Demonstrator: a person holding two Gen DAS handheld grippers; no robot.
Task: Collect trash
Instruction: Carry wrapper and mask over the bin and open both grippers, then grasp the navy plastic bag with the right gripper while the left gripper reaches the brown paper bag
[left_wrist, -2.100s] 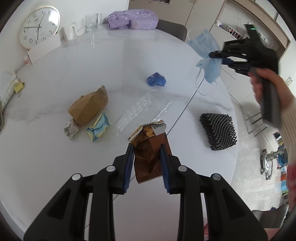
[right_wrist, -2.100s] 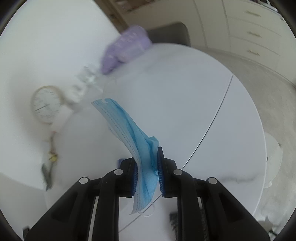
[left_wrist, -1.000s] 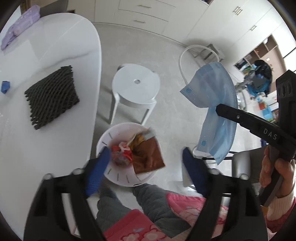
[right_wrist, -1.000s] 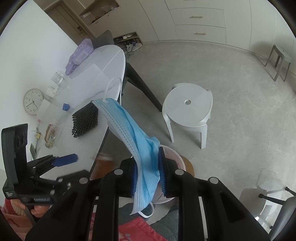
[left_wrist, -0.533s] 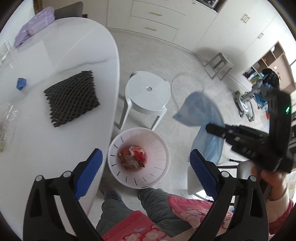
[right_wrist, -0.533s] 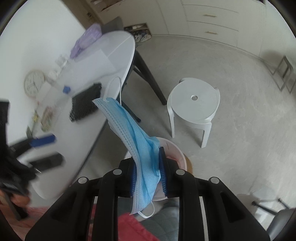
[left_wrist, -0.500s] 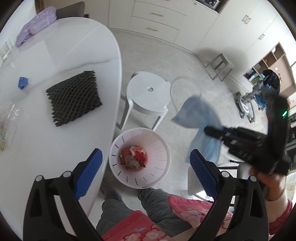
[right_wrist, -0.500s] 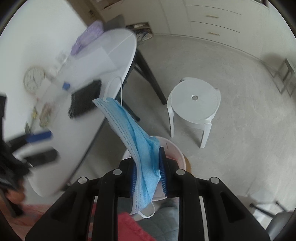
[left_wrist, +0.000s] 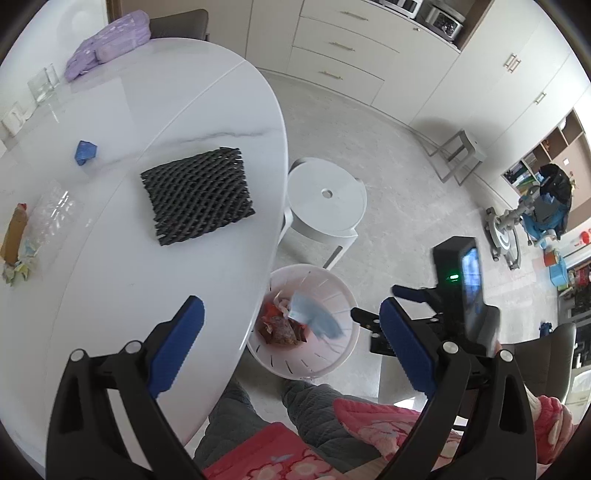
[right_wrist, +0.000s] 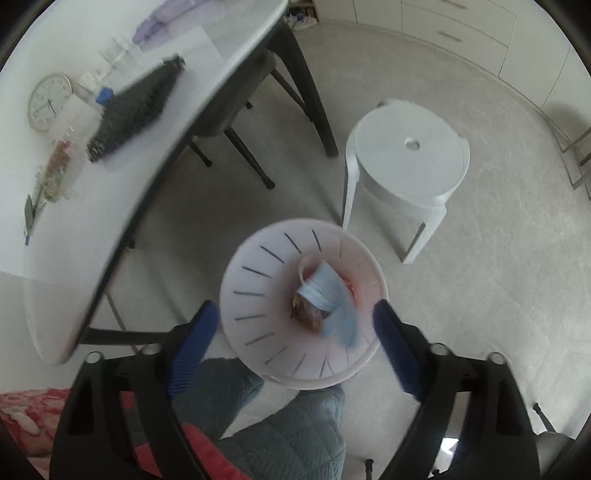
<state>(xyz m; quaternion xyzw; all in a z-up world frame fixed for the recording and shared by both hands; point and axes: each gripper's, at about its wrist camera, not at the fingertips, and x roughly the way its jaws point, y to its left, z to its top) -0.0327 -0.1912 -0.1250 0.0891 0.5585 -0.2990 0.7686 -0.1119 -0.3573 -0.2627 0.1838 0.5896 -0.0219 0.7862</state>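
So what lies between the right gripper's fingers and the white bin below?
Nothing solid: in the right wrist view the right gripper, whose fingers have just been opening, hangs over the white bin, with the blue mask already inside.

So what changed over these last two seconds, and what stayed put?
Both grippers swung from the table to the white bin. The left gripper dropped its brown wrapper in. The right gripper, whose jaws have just been opening, let go of the blue mask, now inside. The black mesh pad and blue scrap stayed on the table.
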